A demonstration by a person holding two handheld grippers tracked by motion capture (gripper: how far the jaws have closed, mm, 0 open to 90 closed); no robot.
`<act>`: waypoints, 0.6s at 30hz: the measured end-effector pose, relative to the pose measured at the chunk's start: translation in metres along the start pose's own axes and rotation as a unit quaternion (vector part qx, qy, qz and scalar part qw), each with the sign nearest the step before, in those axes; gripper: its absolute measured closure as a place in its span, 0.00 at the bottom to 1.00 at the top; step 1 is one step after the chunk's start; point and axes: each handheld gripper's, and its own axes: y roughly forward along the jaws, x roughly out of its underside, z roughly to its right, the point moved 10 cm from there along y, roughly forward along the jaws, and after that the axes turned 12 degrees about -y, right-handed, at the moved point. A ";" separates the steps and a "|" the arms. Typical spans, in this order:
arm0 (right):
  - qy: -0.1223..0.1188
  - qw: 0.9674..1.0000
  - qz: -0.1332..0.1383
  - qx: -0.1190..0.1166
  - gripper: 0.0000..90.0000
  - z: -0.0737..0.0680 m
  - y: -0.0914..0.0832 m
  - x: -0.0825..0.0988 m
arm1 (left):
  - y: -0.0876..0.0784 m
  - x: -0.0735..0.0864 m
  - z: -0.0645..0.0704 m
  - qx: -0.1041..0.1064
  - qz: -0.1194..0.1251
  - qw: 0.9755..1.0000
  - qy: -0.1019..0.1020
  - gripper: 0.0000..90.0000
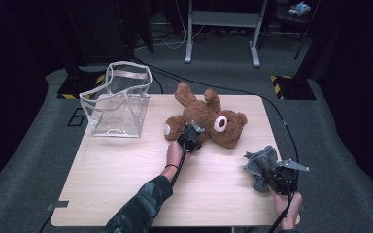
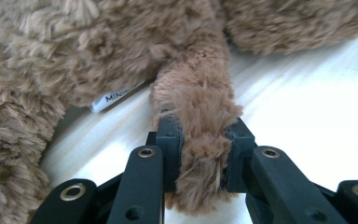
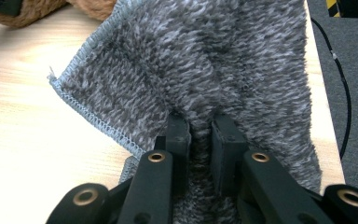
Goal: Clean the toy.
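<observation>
One piece of lettering can be read: a small white sewn-in tag (image 2: pixel 113 97) is seen in the left gripper view, tucked under the fur of the brown teddy bear (image 2: pixel 74 51) at about 10 o'clock from the clamped plush limb (image 2: pixel 200 140). On it the grey capitals "MINIS" are made out, and the rest of the word is hidden by fur. In the high view, a white outlined marking (image 1: pixel 76 117) on the floor at 9 o'clock from the table (image 1: pixel 126 184) is too small to be read.

The left black plastic claw (image 2: pixel 200 140) has angular jaws with brass-ringed screw holes. The right black plastic claw (image 1: pixel 278 174) carries a grey three-cornered plate and a black cable. A dark camouflage-patterned sleeve (image 1: pixel 141 206) and a thin black wristband (image 1: pixel 171 166) dress the left arm.
</observation>
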 end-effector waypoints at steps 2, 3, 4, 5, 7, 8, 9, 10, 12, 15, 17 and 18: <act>0.001 1.000 0.000 0.001 0.88 0.000 0.000 0.000 | -0.006 0.002 0.006 0.010 0.006 1.000 -0.005 0.82; 0.001 1.000 0.000 0.001 0.88 0.000 0.000 0.000 | -0.008 0.004 0.009 0.012 0.010 1.000 -0.004 0.82; 0.001 1.000 0.000 0.002 0.88 -0.001 -0.001 0.000 | -0.011 0.006 0.012 0.014 0.012 1.000 0.002 0.82; 0.001 1.000 0.002 0.001 0.88 -0.001 -0.001 -0.001 | -0.015 0.008 0.016 0.015 0.015 1.000 0.006 0.82; 0.001 1.000 0.008 0.004 0.88 -0.003 -0.002 -0.004 | -0.021 0.012 0.022 0.021 0.016 1.000 0.008 0.82; 0.002 1.000 0.012 0.003 0.88 -0.005 -0.004 -0.007 | -0.024 0.014 0.026 0.027 0.018 0.999 0.008 0.82; -0.001 1.000 0.018 0.001 0.88 -0.006 -0.005 -0.010 | -0.028 0.017 0.029 0.032 0.018 0.999 0.007 0.81; -0.001 1.000 0.023 -0.001 0.88 -0.009 -0.006 -0.015 | -0.030 0.019 0.032 0.039 0.019 0.999 0.005 0.81; -0.009 0.999 0.033 0.000 0.88 -0.013 -0.008 -0.026 | -0.035 0.024 0.038 0.047 0.019 0.999 0.008 0.81; -0.021 0.999 0.045 0.003 0.88 -0.020 -0.007 -0.043 | -0.043 0.032 0.047 0.058 0.022 0.998 0.006 0.81; -0.025 0.999 0.048 0.003 0.88 -0.025 -0.004 -0.054 | -0.047 0.038 0.052 0.066 0.022 0.998 0.012 0.80; -0.033 0.998 0.049 0.004 0.88 -0.027 0.000 -0.060 | -0.047 0.040 0.053 0.068 0.022 0.997 0.014 0.79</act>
